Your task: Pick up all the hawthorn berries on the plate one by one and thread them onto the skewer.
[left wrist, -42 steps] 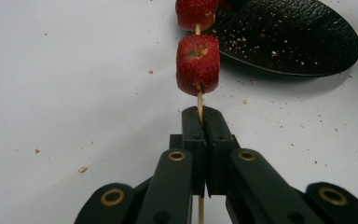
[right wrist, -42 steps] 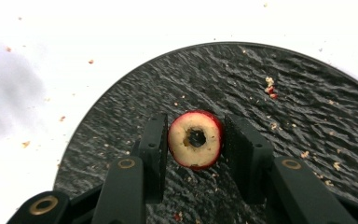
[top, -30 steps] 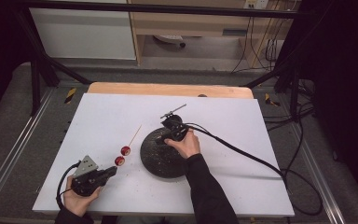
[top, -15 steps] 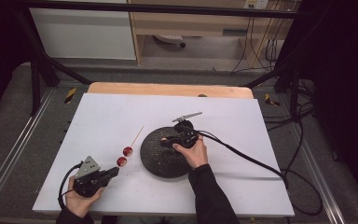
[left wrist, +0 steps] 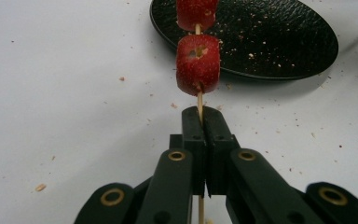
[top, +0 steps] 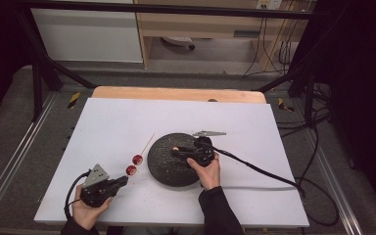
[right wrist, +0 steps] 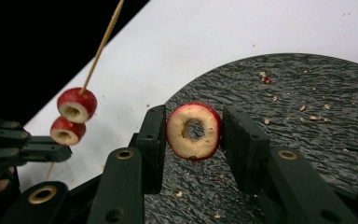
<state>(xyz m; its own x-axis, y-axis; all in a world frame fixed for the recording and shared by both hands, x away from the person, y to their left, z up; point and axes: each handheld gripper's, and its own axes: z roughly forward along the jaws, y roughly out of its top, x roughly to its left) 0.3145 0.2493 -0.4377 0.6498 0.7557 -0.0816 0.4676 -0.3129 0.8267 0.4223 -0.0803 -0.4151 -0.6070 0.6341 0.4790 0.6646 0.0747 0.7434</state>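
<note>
Red cored fruit ring (right wrist: 193,131) sits gripped in my right tool (right wrist: 193,133) above the black plate (top: 164,169); my left tool (left wrist: 200,122) clamps the skewer (left wrist: 199,100) steady, left of it, for threading.

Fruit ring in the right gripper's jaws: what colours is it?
Red skin, pale cream flesh around a cored hole; the fruit ring shows best in the right gripper view.
</note>
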